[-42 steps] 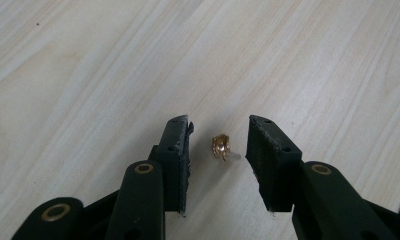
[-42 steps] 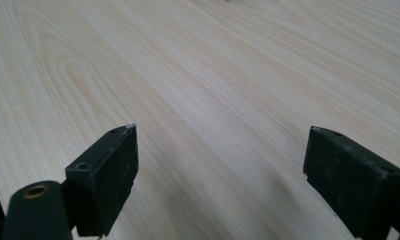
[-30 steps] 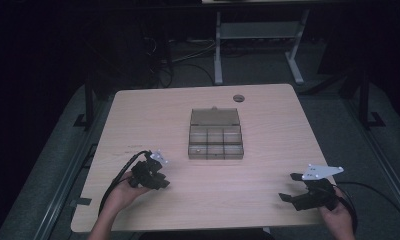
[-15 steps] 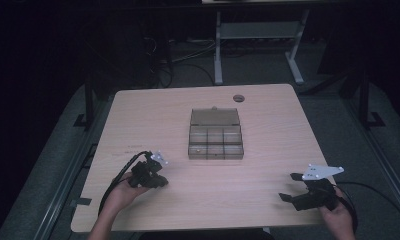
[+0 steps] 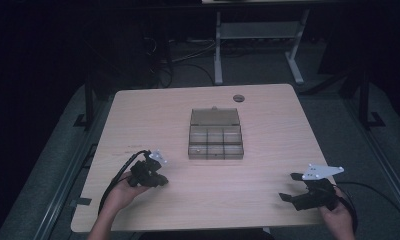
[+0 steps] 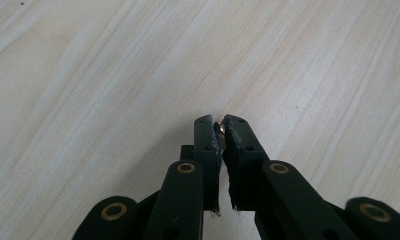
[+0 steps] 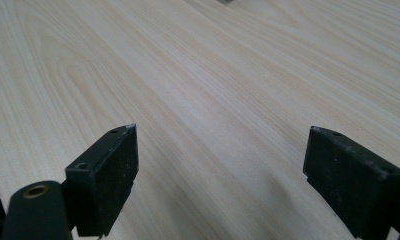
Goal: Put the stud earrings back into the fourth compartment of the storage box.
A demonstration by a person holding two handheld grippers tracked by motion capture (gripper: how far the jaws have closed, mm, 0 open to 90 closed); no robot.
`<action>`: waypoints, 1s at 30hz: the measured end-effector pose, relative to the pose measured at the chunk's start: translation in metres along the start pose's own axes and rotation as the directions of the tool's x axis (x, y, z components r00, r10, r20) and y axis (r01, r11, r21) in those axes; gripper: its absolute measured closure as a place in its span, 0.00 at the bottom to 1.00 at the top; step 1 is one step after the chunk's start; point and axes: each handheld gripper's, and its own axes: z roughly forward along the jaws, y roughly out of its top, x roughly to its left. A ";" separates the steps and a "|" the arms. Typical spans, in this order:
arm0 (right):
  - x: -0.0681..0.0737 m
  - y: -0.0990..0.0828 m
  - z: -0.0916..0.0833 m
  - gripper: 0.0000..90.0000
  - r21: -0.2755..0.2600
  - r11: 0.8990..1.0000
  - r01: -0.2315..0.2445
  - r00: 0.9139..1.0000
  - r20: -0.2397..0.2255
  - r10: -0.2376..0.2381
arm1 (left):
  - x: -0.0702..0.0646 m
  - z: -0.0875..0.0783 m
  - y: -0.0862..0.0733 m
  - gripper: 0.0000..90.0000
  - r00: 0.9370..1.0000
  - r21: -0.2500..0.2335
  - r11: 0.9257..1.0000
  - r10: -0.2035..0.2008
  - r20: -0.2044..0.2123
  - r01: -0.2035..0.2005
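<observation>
My left gripper [image 6: 219, 122] points down at the bare wooden table [image 6: 113, 75]. Its jaws are shut on a tiny brass-coloured piece [image 6: 220, 129] pinched at the very tips. In the high view the left gripper [image 5: 160, 181] sits at the table's front left, held by a hand. At the front right, the right gripper [image 5: 287, 187] is held by the other hand. Its jaws [image 7: 218, 165] stand wide open over bare wood with nothing between them. A clear compartment box [image 5: 215, 142] lies in the middle of the table with its lid [image 5: 214, 117] folded back.
A dark round disc [image 5: 238, 98] lies near the table's far edge behind the box. Cables trail from both grippers off the front edge. Beyond the table stand a white metal frame [image 5: 260, 35] and dark floor.
</observation>
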 end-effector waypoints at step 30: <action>0.002 0.002 0.004 0.16 0.006 1.000 -0.009 1.000 0.001 0.009 | 0.004 -0.015 0.037 0.94 1.000 -0.052 0.998 0.023 0.008 -0.023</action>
